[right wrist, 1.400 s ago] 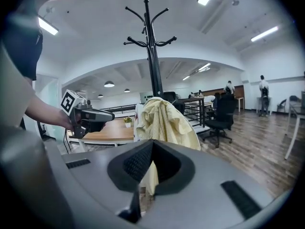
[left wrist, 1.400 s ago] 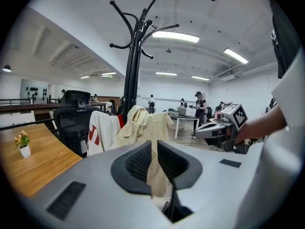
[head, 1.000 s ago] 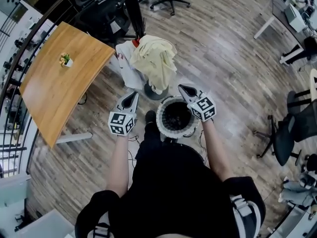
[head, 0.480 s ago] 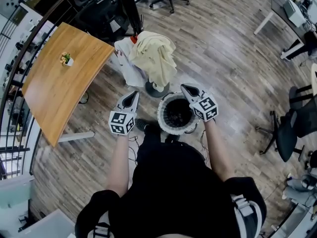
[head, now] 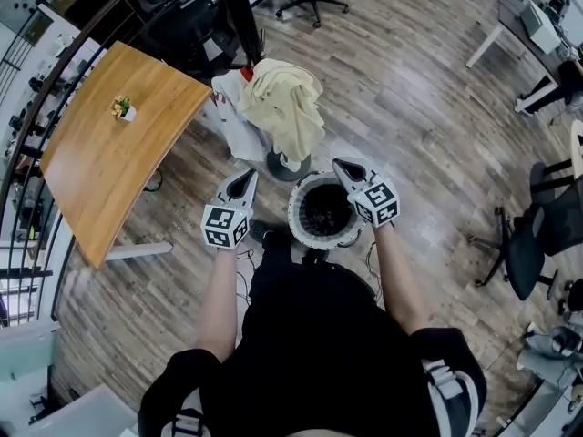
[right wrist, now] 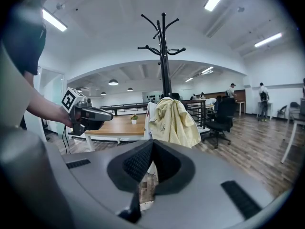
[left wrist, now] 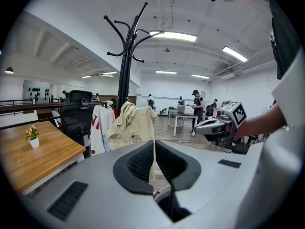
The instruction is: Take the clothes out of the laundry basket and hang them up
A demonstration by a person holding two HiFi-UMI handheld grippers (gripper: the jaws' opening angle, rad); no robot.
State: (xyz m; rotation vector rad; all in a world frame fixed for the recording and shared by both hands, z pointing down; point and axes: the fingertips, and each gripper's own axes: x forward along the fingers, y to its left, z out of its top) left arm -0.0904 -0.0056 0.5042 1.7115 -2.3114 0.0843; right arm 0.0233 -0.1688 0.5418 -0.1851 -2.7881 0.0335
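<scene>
Left tool (head: pixel 246 177) and right tool (head: pixel 342 165) are both clenched and empty. The laundry basket (head: pixel 297 218) stands between them, nearer to the right tool, with a dark inside. A yellow shirt (head: pixel 287 107) hangs on the coat stand (right wrist: pixel 163 56) beyond.

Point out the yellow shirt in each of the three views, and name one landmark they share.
Head view: the yellow shirt is upper centre, hanging in a bunch.
Left gripper view: the shirt is left of centre, at mid-height.
Right gripper view: the shirt is just right of centre, at mid-height.
Shared landmark: the wooden table, to the shirt's left in every view.
</scene>
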